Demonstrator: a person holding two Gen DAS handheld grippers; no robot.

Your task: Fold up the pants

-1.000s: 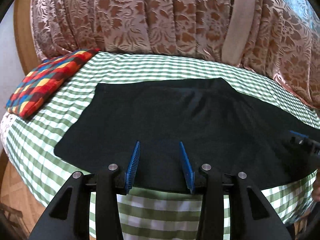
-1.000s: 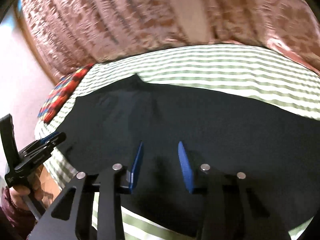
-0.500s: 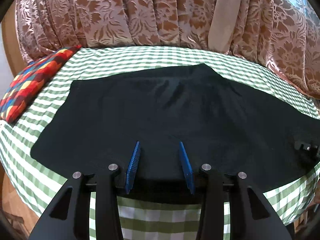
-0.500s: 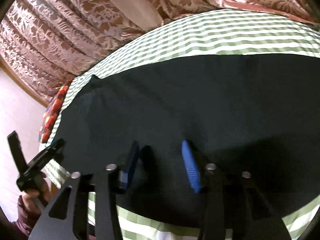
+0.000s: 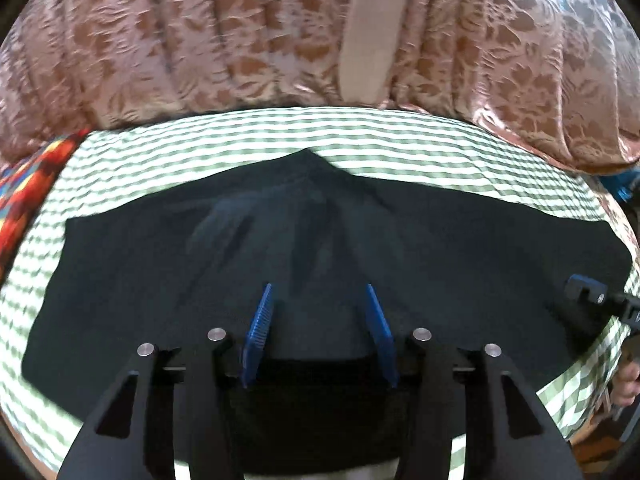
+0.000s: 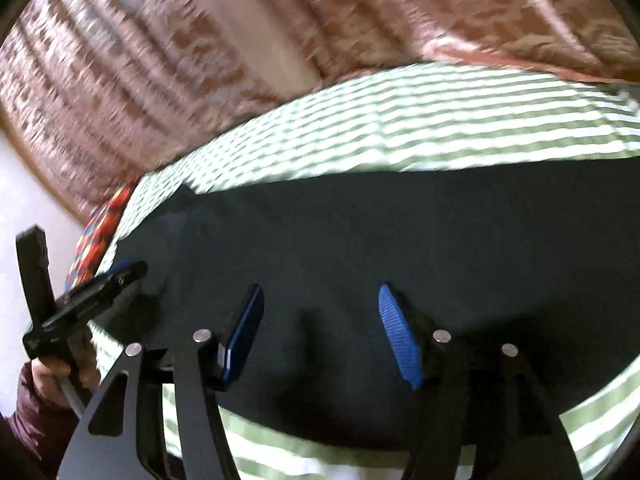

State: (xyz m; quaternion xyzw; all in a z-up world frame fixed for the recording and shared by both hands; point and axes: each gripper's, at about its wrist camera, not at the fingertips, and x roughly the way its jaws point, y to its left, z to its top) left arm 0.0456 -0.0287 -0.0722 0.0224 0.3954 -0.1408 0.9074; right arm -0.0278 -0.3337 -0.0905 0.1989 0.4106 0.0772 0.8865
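Black pants (image 5: 320,240) lie flat beneath both grippers, left (image 5: 318,300) just widening, right (image 6: 320,300) parted, both tilted downward, empty.

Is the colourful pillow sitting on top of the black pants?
No, the colourful pillow lies on the checked sheet off to the side, apart from the black pants.

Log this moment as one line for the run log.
left claw: opening, empty | right claw: open, empty | pants: flat on checked sheet
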